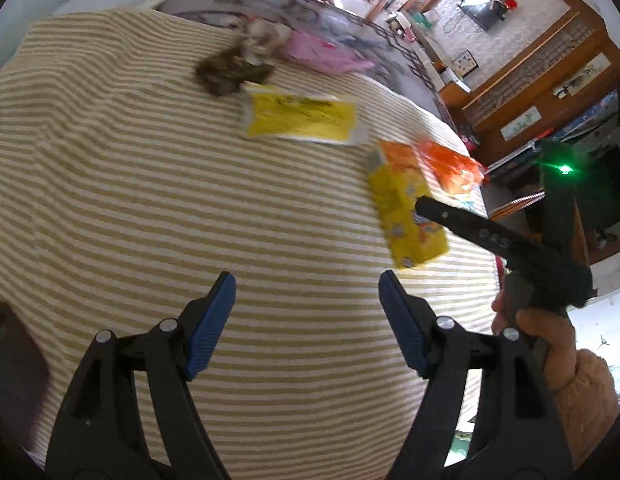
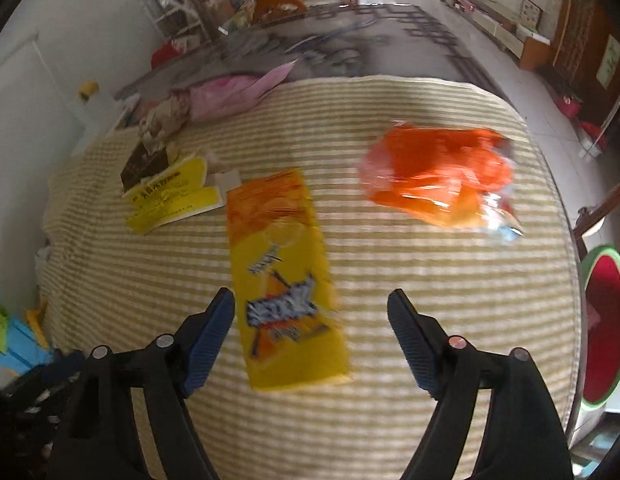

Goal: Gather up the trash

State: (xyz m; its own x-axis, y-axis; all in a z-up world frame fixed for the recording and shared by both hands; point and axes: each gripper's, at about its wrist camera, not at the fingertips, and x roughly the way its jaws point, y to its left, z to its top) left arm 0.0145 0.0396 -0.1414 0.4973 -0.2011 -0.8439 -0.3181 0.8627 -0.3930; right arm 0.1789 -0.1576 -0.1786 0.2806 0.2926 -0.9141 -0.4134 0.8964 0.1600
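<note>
While both grippers hang over the striped cloth (image 1: 150,208), nothing is gripped. The left gripper (image 1: 308,294) has its jaws spread wide with only bare cloth between the blue pads. The right gripper (image 2: 312,310) is open too, its jaws apart above the near end of the yellow packet (image 2: 286,280), which lies flat and untouched. Right of the packet, well apart, sits the orange bag (image 2: 438,172). Further back, to the left, lies a yellow leaflet (image 2: 170,196) beside a dark wrapper (image 2: 144,164), with a pink bag (image 2: 234,94) at the cloth's far edge. From the left view, a hand (image 1: 542,332) holds the right gripper.
</note>
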